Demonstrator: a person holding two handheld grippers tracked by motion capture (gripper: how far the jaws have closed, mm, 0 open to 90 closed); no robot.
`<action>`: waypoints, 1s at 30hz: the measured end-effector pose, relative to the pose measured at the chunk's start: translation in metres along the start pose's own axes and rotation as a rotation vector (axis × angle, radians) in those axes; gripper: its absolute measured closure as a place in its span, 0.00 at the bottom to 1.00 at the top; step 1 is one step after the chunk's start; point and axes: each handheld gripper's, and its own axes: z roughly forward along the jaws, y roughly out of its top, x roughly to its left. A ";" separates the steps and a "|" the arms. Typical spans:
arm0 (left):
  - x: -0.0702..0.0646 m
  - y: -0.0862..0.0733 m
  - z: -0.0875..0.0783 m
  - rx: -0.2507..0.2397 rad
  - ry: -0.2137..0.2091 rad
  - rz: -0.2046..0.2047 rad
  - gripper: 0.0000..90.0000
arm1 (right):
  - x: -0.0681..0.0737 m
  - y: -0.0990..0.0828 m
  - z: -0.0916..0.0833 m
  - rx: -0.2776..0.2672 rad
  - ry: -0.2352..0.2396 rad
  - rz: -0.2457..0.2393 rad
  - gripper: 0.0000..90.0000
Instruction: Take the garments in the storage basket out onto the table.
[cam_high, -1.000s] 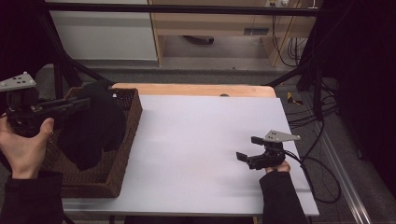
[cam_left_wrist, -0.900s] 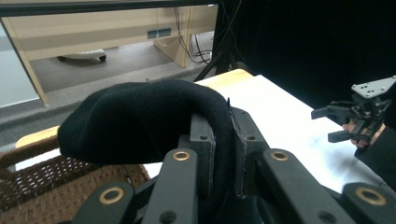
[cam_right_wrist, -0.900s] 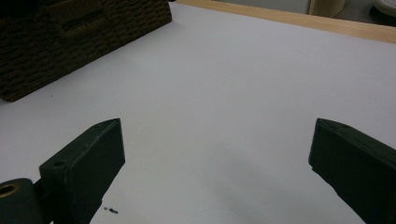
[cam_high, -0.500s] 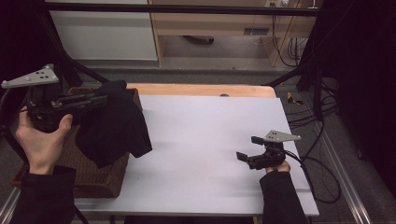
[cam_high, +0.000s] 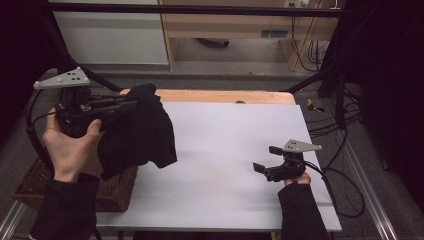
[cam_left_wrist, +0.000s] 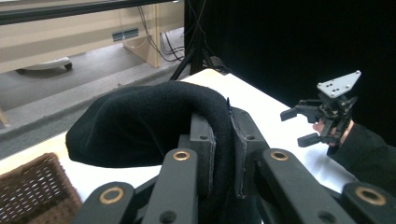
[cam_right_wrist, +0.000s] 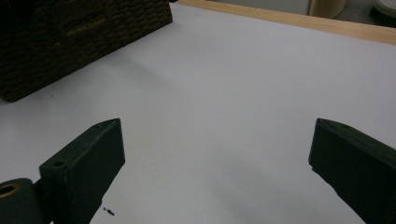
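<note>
A black cloth (cam_high: 137, 135) hangs in the air over the table's left edge, above a wicker basket (cam_high: 45, 180). My left gripper (cam_high: 131, 104) is shut on a fold of that black cloth (cam_left_wrist: 140, 121), which drapes over and between its jaws. My right gripper (cam_high: 265, 159) rests low on the white table (cam_high: 225, 145) at the right, open, with nothing between its fingers (cam_right_wrist: 88, 158). In the left gripper view the right gripper (cam_left_wrist: 299, 126) stands farther off, open.
The wicker basket (cam_right_wrist: 70, 37) stands at the table's left edge, partly under the cloth. A wooden strip (cam_high: 225, 96) runs along the table's far edge. Black frame bars and cables (cam_high: 340, 130) stand to the right and behind.
My left gripper has lifted the black cloth up out of the basket and carried it rightward over the table's edge. The right gripper has stayed still.
</note>
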 end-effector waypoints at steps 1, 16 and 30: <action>-0.001 0.001 0.002 0.000 -0.004 0.000 0.89 | 0.000 0.000 0.000 0.000 0.000 0.001 0.04; -0.024 0.015 0.032 0.008 -0.062 0.035 0.89 | 0.000 0.000 0.000 -0.003 0.001 0.003 0.04; -0.040 0.016 0.068 0.061 -0.096 0.065 0.89 | 0.000 0.000 -0.001 -0.004 0.000 0.003 0.04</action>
